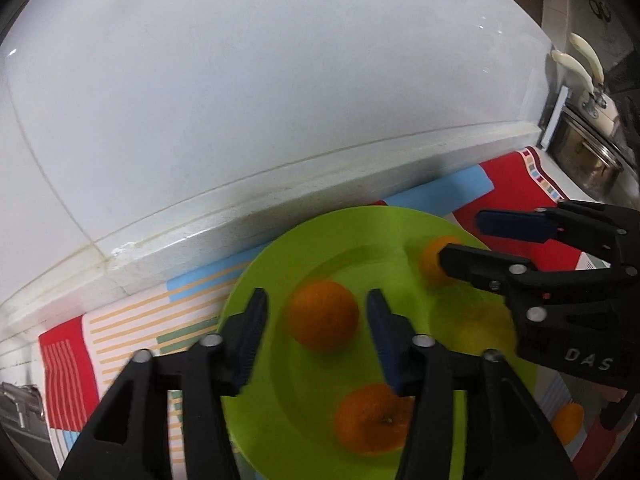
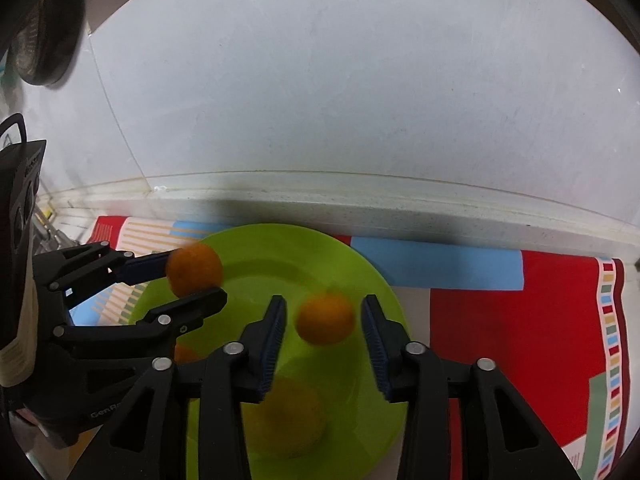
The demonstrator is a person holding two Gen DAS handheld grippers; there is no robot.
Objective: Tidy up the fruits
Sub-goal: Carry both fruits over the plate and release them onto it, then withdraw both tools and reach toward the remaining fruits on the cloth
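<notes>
A green plate (image 1: pixel 404 224) lies on a striped cloth against the wall; it also shows in the right wrist view (image 2: pixel 256 240). My left gripper (image 1: pixel 316 326) is open, its jaws on either side of an orange (image 1: pixel 322 316) over the plate. My right gripper (image 2: pixel 324 320) is open around another orange (image 2: pixel 325 319), which the left wrist view shows partly hidden (image 1: pixel 430 260). A third orange (image 1: pixel 370 420) and a yellow-green fruit (image 2: pixel 290 416) rest on the plate. Motion blur hides whether the two oranges touch the plate.
One more orange (image 1: pixel 568 422) lies on the cloth (image 2: pixel 500 320) right of the plate. A raised white ledge (image 2: pixel 360 196) and wall run behind. Pots with cream handles (image 1: pixel 588 92) stand at the far right, metal fittings (image 1: pixel 20 400) at the left.
</notes>
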